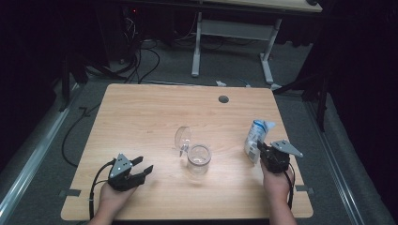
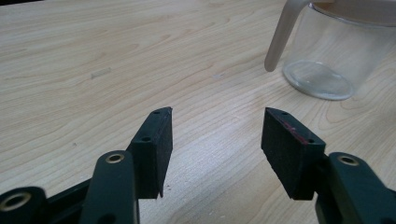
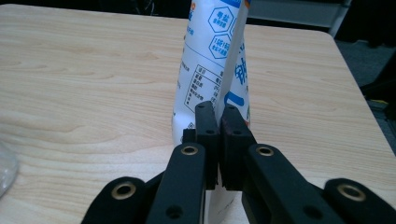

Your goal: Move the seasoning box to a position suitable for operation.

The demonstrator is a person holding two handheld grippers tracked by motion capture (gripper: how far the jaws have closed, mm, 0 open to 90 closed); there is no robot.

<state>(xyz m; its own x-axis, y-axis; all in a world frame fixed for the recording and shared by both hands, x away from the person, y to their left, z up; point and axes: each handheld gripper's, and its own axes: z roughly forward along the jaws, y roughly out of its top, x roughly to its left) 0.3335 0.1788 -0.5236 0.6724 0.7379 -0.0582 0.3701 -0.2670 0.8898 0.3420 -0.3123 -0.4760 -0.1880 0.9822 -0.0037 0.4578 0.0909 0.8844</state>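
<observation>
A white and blue printed pouch lies at the table's right side, and my right gripper is shut on its near edge. In the right gripper view the two black pads pinch a fold of the pouch, which rises above them. A clear glass jar with its hinged lid swung up stands at mid-table. My left gripper rests low at the front left, open with nothing between its pads. Its own view has the jar ahead to the right of the gripper.
The wooden table has a round cable hole near its far edge. Beyond it stand another table's white legs and loose cables on the grey floor. Tape tabs mark the table's near corners.
</observation>
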